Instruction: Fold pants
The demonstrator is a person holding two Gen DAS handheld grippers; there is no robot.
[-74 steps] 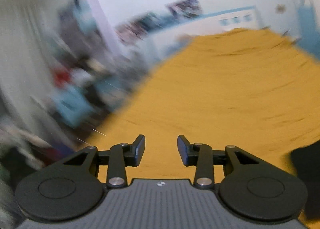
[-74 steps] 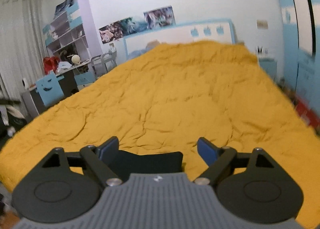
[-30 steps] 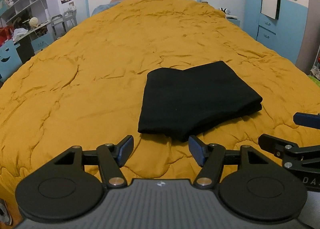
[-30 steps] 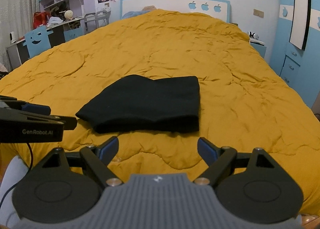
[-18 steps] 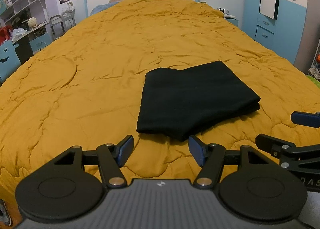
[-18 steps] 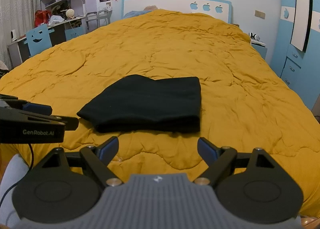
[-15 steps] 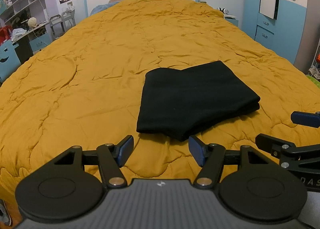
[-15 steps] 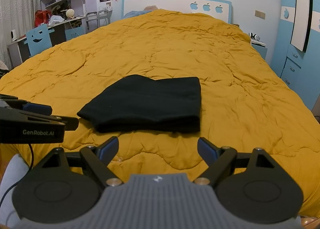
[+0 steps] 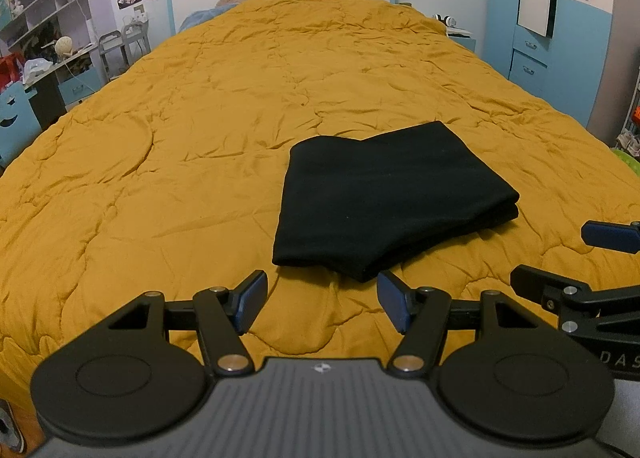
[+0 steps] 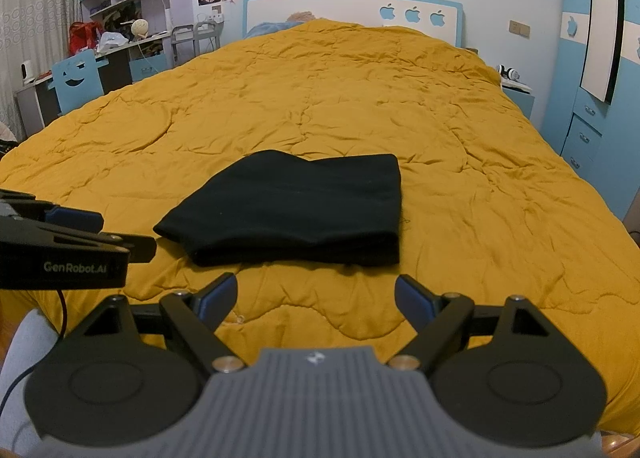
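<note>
Left tongs (image 9: 322, 300) spread wide, holding nothing, hovering above the near edge of the bed. Right tongs (image 10: 316, 298) likewise spread and empty, hovering just beside, a little nearer the bed's right half. Neither touching cloth.

Just beyond both sets of fingertips: the pants (image 9: 384, 193), black, lying as a compact layered rectangle on the yellow quilt (image 9: 200, 137), in the near middle of the bed. Stacked layers showing along the right-hand fold in the left wrist view; one far corner slightly stepped, not quite flush. Judged from this: folding looks finished or all but finished, with at most a tidy of that uneven far corner left. Whether more folds are wanted cannot be told.

Edges and room: the bundle's near edge close to the quilt's front hem, so little bed in front of it. Wide open quilt behind and to both sides, wrinkled but bare. Well apart from the work: the headboard (image 10: 352, 11) at the far end, the desk (image 10: 120, 53) and blue chair (image 10: 78, 75) off to the left, the blue wardrobe (image 9: 560, 37) off to the right.
</note>
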